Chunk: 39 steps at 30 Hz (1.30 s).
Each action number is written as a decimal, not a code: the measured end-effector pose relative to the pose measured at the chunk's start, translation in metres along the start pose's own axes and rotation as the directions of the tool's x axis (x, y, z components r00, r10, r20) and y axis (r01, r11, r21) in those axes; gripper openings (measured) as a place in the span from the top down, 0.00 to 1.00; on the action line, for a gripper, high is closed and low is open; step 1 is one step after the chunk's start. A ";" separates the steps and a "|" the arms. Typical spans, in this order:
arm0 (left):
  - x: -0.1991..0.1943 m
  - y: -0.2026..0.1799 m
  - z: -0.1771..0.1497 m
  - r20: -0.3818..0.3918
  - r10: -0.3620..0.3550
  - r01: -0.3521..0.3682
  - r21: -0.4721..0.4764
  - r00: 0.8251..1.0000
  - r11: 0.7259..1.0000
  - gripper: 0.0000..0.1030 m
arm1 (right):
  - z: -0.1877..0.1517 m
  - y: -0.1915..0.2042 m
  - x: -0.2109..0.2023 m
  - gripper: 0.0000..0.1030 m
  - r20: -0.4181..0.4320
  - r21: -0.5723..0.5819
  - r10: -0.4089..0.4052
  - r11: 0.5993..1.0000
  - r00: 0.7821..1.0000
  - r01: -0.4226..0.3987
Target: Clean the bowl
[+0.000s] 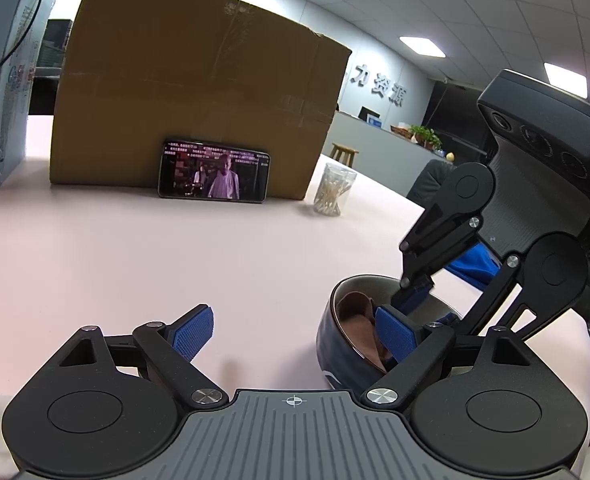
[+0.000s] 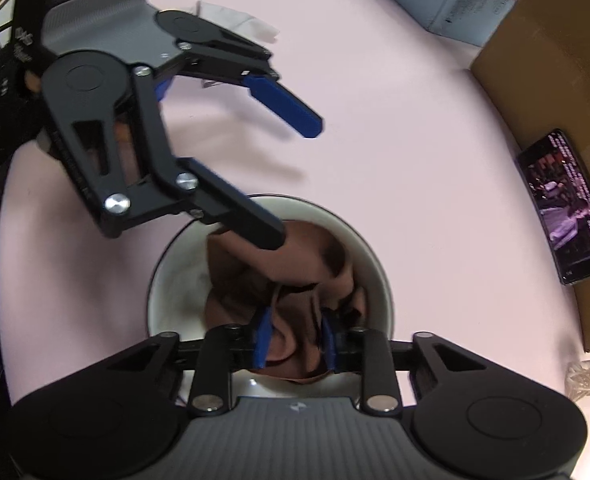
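In the left wrist view, the left gripper (image 1: pixel 295 332) is held wide open, one finger over the pink table (image 1: pixel 135 260), the other inside the bowl (image 1: pixel 335 344); nothing is gripped; a phone (image 1: pixel 214 176) is leaned against a cardboard box (image 1: pixel 191 92). In the right wrist view, the right gripper (image 2: pixel 295 342) is closed on a brown cloth (image 2: pixel 291 264) inside the bowl (image 2: pixel 167 280), which is placed on the table (image 2: pixel 415 120).
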<state>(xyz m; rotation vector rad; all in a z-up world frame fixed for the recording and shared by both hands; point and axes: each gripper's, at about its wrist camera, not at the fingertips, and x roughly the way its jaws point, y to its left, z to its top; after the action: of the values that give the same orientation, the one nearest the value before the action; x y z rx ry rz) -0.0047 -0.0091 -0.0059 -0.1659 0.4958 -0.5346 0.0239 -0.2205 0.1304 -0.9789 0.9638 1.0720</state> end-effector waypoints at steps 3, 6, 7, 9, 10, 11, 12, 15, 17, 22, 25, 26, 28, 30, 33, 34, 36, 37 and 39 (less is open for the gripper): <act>0.000 0.000 0.000 0.002 0.000 0.000 0.002 1.000 1.000 0.12 | -0.003 0.005 0.001 0.77 0.010 -0.008 0.002 1.000 1.000 -0.002; 0.000 -0.001 0.000 0.002 0.000 0.000 0.004 1.000 1.000 0.12 | -0.010 0.020 0.010 0.77 0.029 -0.016 -0.006 1.000 1.000 0.006; 0.000 -0.001 0.000 0.002 0.000 0.000 0.004 1.000 1.000 0.12 | -0.010 0.021 0.011 0.77 0.035 -0.015 -0.008 1.000 0.999 0.009; -0.001 0.000 0.000 0.003 0.000 -0.001 0.003 1.000 1.000 0.12 | 0.024 -0.010 0.048 0.77 0.042 -0.012 -0.020 1.000 0.999 0.021; -0.001 0.000 0.000 0.003 0.001 -0.001 0.002 1.000 1.000 0.12 | 0.026 -0.010 0.053 0.77 0.041 -0.009 -0.037 0.999 0.998 0.037; -0.001 0.000 0.000 0.003 0.001 -0.001 0.002 1.000 1.000 0.12 | 0.029 -0.011 0.058 0.77 0.041 -0.007 -0.053 0.999 0.998 0.053; -0.001 0.001 0.000 0.003 0.002 -0.002 0.001 1.000 1.000 0.12 | 0.030 -0.011 0.061 0.78 0.039 -0.005 -0.064 0.998 0.997 0.064; 0.000 0.002 0.000 0.002 0.006 -0.006 -0.003 1.000 1.000 0.12 | 0.029 -0.011 0.062 0.78 0.029 -0.002 -0.071 0.997 0.997 0.071; 0.000 0.003 0.000 0.002 0.007 -0.007 -0.004 1.000 1.000 0.12 | 0.032 -0.012 0.066 0.78 0.013 -0.004 -0.073 0.997 0.997 0.073; -0.001 0.003 -0.001 0.001 0.007 -0.007 -0.002 1.000 1.000 0.12 | 0.034 -0.004 0.065 0.76 0.004 -0.025 -0.048 0.999 0.999 0.048; -0.002 0.004 0.000 0.002 0.007 -0.007 -0.004 1.000 1.000 0.12 | 0.034 0.000 0.061 0.72 0.005 -0.047 -0.049 0.998 0.999 0.049; -0.002 0.004 0.000 0.002 0.006 -0.006 -0.004 1.000 1.000 0.12 | 0.035 0.001 0.060 0.70 0.006 -0.052 -0.053 0.997 0.999 0.053; -0.002 0.003 -0.001 0.003 0.006 -0.006 -0.002 1.000 1.000 0.12 | 0.035 0.002 0.058 0.66 0.013 -0.060 -0.060 0.996 0.998 0.061; -0.002 0.003 0.000 0.002 0.006 -0.006 -0.002 1.000 1.000 0.12 | 0.036 0.003 0.055 0.60 0.019 -0.067 -0.067 0.995 0.998 0.068; -0.002 0.002 0.000 0.003 0.006 -0.006 -0.002 1.000 1.000 0.12 | 0.037 0.004 0.055 0.55 0.016 -0.075 -0.073 0.994 0.997 0.074; -0.002 0.002 0.000 0.002 0.006 -0.006 -0.002 1.000 1.000 0.12 | 0.038 0.003 0.056 0.54 0.014 -0.073 -0.071 0.995 0.997 0.072; -0.001 0.002 0.000 0.002 0.006 -0.006 -0.002 1.000 1.000 0.12 | 0.038 0.000 0.059 0.53 -0.001 -0.062 -0.069 0.996 0.998 0.068; -0.001 0.002 0.000 0.002 0.006 -0.006 -0.003 1.000 1.000 0.12 | 0.038 -0.002 0.062 0.54 -0.011 -0.056 -0.067 0.996 0.998 0.067; -0.001 0.002 0.000 0.002 0.005 -0.005 -0.003 1.000 1.000 0.12 | 0.038 -0.007 0.065 0.57 -0.011 -0.034 -0.049 0.998 0.999 0.048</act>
<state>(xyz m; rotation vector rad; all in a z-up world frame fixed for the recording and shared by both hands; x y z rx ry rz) -0.0048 -0.0064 -0.0060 -0.1675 0.4947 -0.5285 0.0491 -0.1696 0.0799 -1.0323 0.9299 1.0457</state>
